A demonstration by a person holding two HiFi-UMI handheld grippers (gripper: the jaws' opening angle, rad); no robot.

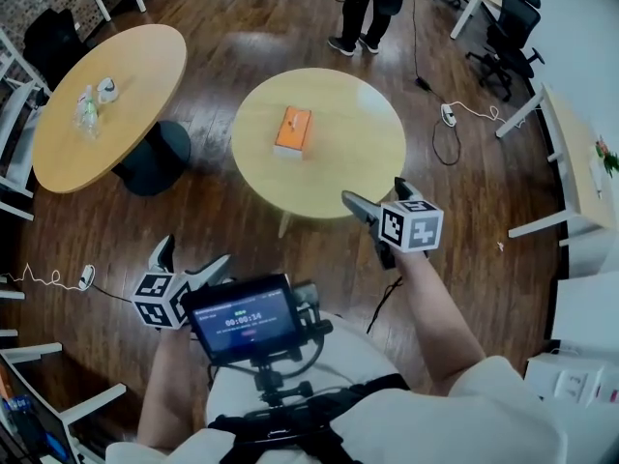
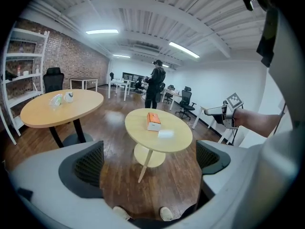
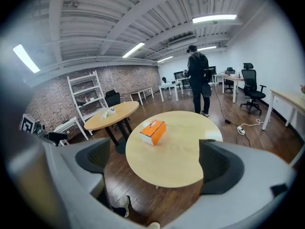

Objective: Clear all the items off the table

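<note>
- The left bench (image 1: pixel 135 66), a round wooden top, carried a clear bottle (image 1: pixel 87 112) and a small white item (image 1: pixel 107 89). No label on either could be read.
- The left hand-held gripper (image 1: pixel 193 251) was held over the wooden floor, clear of both benches. Its jaws stood wide apart with nothing between the pads. Its cube bore black-and-white square markers.
- A small screen (image 1: pixel 247 319) mounted at the person's chest showed a row of digits, too small to read with certainty.
- The centre bench (image 1: pixel 358 162), also round, carried an orange-and-white box (image 1: pixel 293 130). The box lay flat, left of the top's middle, well apart from both hand-held grippers. No print on it was legible.
- The right hand-held gripper (image 1: pixel 374 191) was held at the near edge of the centre bench. Its jaws stood wide and empty, and the box lay beyond them.
- A standing person (image 1: pixel 366 8) was on the far side of the centre bench.
- Black office chairs (image 1: pixel 508 37) stood at the far right.
</note>
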